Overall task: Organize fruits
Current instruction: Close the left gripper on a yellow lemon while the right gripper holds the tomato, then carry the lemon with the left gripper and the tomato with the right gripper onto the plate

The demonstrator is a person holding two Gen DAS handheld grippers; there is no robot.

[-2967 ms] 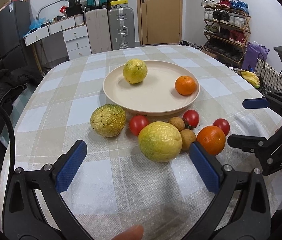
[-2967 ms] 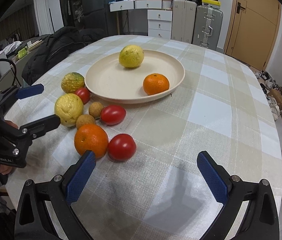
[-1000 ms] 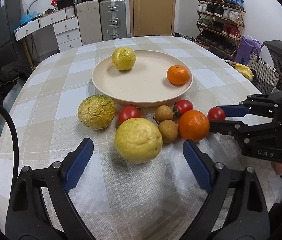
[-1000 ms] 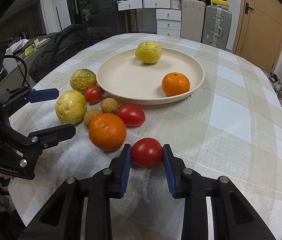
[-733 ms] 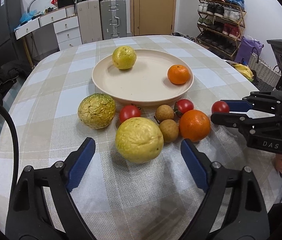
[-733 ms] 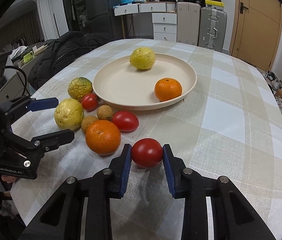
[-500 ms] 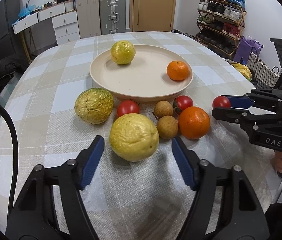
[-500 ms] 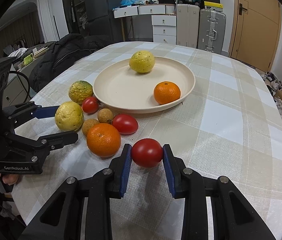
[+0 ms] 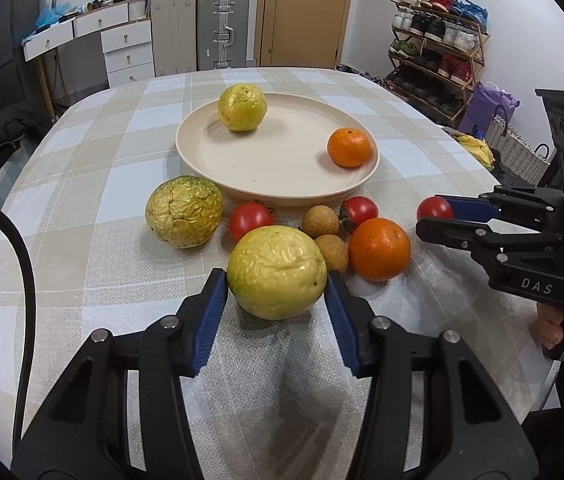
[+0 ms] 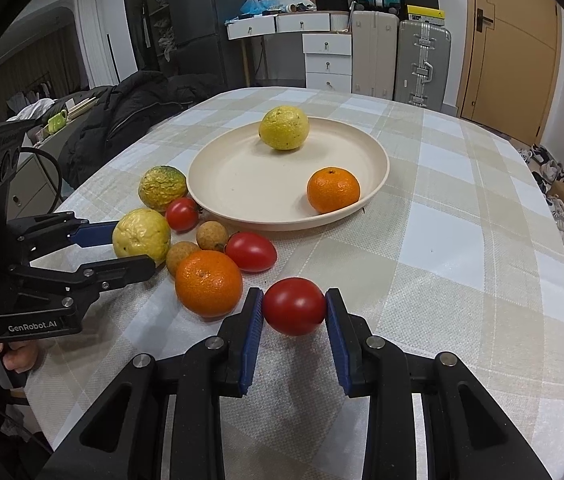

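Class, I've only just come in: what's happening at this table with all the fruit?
A person is sorting fruit with a hand-held gripper in each hand. The right hand-held gripper is shut on a red tomato. The left hand-held gripper has just been closing around a large yellow fruit, and its pads now sit against the fruit's sides. The beige plate already holds a yellow fruit and a small orange. Several more fruits lie on the checked tablecloth beside the plate.

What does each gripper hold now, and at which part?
The right gripper holds a red tomato by its two sides. The left gripper, jaws just closing, has its fingers at the sides of a yellow fruit on the table.
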